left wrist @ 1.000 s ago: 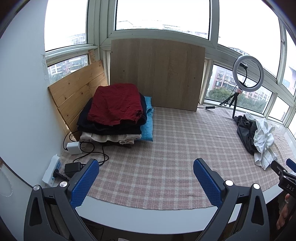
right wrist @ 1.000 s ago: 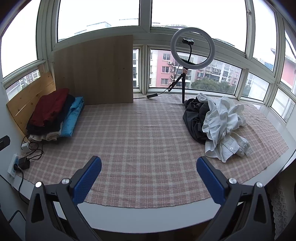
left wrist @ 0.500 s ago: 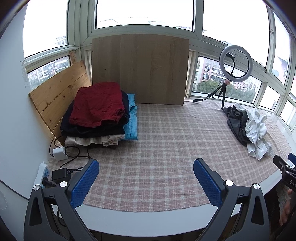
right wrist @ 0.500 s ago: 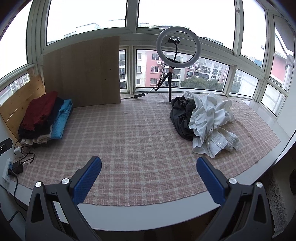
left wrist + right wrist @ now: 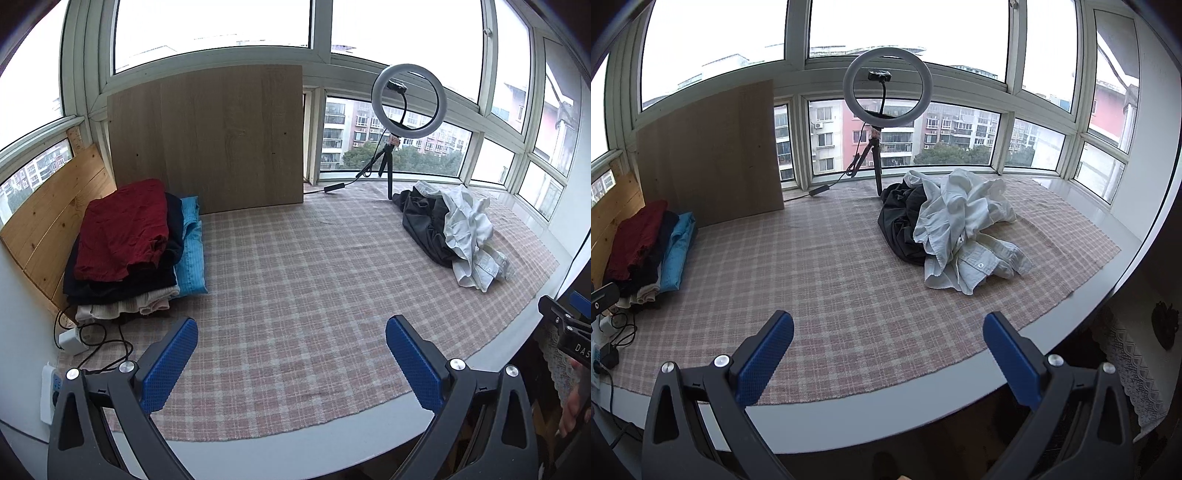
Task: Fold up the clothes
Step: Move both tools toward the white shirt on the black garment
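Note:
A crumpled white shirt [image 5: 964, 236] lies on a dark garment [image 5: 899, 229] at the right of the checked cloth [image 5: 831, 280]; the same white shirt [image 5: 467, 229] and dark garment [image 5: 424, 225] show at far right in the left wrist view. A folded stack topped by a red piece [image 5: 122, 229] sits at the left, with a blue piece [image 5: 192, 247] beside it; the stack [image 5: 639, 240] also shows in the right wrist view. My left gripper [image 5: 291, 358] is open and empty over the cloth's front edge. My right gripper [image 5: 888, 354] is open and empty, well short of the shirt.
A ring light on a tripod [image 5: 882, 110] stands at the back by the windows. A wooden board [image 5: 221, 140] leans against the window, and pale planks [image 5: 48, 218] line the left wall. A power strip and cables [image 5: 74, 343] lie at the front left corner.
Both grippers have swung to the right: the folded stack has slid left in both views, and the crumpled pile now sits closer to the middle. Both stay open.

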